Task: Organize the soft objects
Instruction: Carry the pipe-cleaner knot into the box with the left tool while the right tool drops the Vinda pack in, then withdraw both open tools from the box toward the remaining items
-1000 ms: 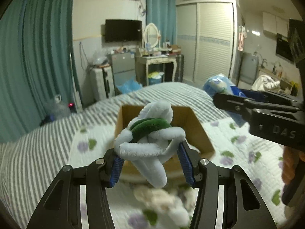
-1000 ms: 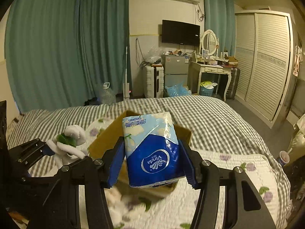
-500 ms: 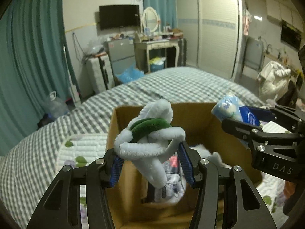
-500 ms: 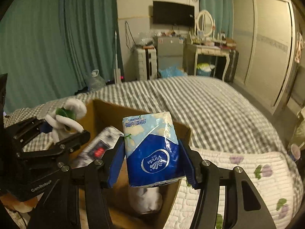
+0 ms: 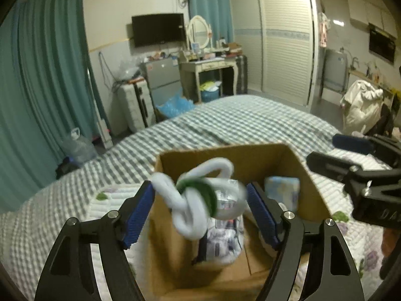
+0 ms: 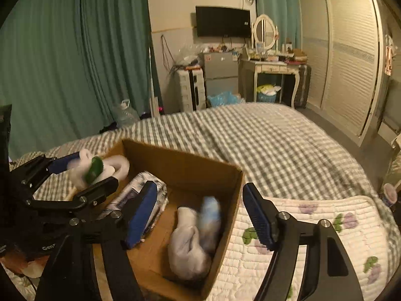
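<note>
**Both claws let go over the cardboard box**

The white plush toy [image 5: 198, 198] with a green band was blurred, tilted, between the spread pads of the left gripper [image 5: 200, 213], which had just been opening. The right gripper [image 6: 200, 213] had also been opening, nothing between its jaws. The blue tissue pack [image 6: 210, 215] stood roughly upright, blurred, inside the cardboard box [image 6: 190, 168].

Home bedroom; bed [image 6: 263, 140]; wardrobe [image 6: 345, 57]; dressing table [image 6: 273, 67]; curtains [image 6: 75, 50]
</note>
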Demonstrator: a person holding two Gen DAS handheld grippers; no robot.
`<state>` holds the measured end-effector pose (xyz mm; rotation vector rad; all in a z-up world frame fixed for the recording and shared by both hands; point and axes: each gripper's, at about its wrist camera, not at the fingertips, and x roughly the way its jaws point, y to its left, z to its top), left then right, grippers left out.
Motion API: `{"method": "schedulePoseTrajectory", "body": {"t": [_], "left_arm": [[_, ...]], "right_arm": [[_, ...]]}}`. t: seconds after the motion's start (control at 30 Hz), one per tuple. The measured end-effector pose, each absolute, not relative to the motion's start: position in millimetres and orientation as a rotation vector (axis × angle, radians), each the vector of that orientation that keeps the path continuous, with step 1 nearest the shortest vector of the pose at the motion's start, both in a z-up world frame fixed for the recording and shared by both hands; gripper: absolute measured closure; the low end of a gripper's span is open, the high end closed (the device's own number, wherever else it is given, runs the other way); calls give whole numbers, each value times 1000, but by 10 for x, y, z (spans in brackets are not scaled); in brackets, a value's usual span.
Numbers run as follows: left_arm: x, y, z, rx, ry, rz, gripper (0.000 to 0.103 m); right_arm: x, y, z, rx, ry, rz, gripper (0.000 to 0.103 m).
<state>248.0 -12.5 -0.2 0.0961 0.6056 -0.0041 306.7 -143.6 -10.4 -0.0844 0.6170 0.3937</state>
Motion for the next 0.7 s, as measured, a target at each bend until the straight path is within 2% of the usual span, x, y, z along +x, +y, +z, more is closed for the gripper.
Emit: {"method": "schedulePoseTrajectory", "body": {"t": [0.2, 0.37, 0.4, 0.43, 0.47, 0.6, 0.7], "left_arm": [[2037, -131, 508, 88, 561, -18, 27], [1540, -136, 937, 62, 504, -49, 26], [1416, -138, 1009, 62, 491, -58, 24], [1344, -134, 1057, 65, 482, -62, 18], [1244, -142, 1102, 69, 467, -60, 5], [901, -131, 1114, 82, 429, -55, 5], [788, -83, 962, 85, 449, -29, 5]], "right_arm": [[2452, -1525, 494, -100, 548, 365, 27], [1909, -1620, 878, -105, 522, 345, 27], [1798, -1636, 943, -110, 518, 336, 27], [1708, -1648, 997, -112, 513, 330, 27], [1602, -1654, 1050, -116, 508, 327, 27], [1258, -1689, 1130, -128, 496, 325, 20], [1082, -1623, 1038, -137, 501, 329, 20]]}}
